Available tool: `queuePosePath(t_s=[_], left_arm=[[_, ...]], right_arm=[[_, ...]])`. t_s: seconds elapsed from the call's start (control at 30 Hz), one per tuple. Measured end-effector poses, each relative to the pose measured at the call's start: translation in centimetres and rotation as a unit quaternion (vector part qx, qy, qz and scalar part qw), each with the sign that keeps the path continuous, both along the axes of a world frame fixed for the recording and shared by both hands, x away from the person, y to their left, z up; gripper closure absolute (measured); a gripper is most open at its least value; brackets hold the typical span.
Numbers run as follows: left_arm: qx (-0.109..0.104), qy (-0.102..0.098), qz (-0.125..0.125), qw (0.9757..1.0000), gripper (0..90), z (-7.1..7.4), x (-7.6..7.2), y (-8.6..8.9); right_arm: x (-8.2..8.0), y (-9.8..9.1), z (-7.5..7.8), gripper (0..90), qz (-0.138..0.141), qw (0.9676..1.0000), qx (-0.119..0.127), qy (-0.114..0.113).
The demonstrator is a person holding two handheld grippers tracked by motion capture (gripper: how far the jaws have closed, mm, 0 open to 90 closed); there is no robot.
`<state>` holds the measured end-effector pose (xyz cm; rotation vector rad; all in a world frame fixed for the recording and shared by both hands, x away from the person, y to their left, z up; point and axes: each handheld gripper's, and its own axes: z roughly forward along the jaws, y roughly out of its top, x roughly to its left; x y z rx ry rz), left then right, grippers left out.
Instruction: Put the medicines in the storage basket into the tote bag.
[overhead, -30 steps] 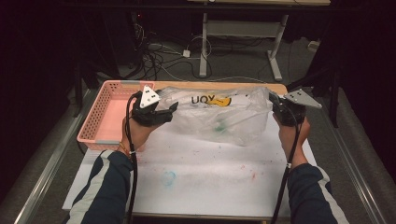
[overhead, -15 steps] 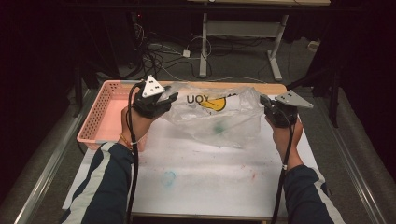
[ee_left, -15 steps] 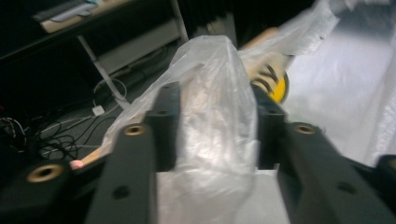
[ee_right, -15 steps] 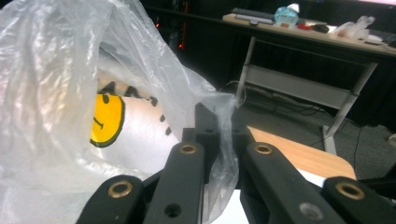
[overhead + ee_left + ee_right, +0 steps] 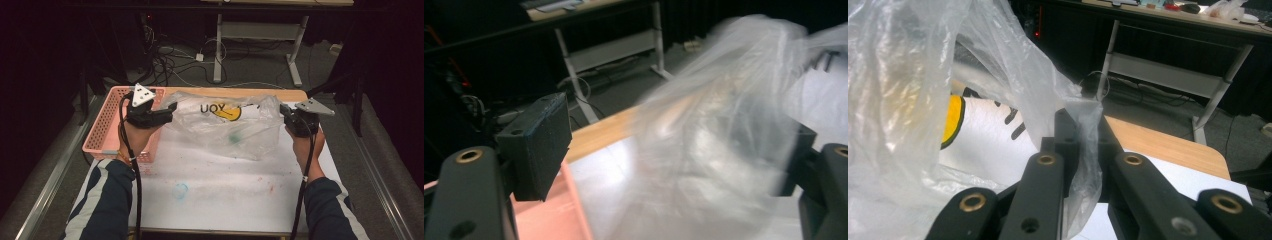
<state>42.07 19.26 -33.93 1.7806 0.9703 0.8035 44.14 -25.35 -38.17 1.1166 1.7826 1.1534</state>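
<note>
We are stretching a clear plastic bag [image 5: 225, 127] above the table [image 5: 225, 195] — right gripper [image 5: 1082, 131] pinching its edge, left gripper [image 5: 674, 165] having just been opening, film loose between the jaws. It's light, limp, slippery — best regripped at the rim.

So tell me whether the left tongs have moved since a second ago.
Yes. The left tongs have shifted up and farther along the pink plastic basket, and their jaws have just been opening beside the clear plastic bag.
</note>
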Motion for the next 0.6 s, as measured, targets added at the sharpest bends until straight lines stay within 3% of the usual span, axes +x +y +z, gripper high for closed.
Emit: queuePosePath(t_s=[0.1, 0.2, 0.33, 0.6], left_arm=[[0.003, -0.001, -0.011, 0.9999, 16.2, 0.3, -0.3, 0.4], [0.012, -0.003, -0.017, 0.9998, 16.3, 0.2, -0.6, 0.2], [0.024, -0.003, -0.023, 0.9994, 17.5, -0.2, -0.8, -0.2], [0.033, -0.014, -0.033, 0.9988, 17.5, 0.2, -1.8, 0.2]], right_arm=[[-0.1, -0.1, 0.1, 84.3, 0.003, 1.0000, -0.001, 0.000], [-0.4, -0.1, 0.3, 64.8, 0.014, 0.9999, 0.003, -0.004], [-1.2, -0.2, 0.9, 49.0, 0.025, 0.9996, 0.007, -0.004], [-4.2, -0.3, 3.0, 33.7, 0.074, 0.9970, -0.004, -0.023]])
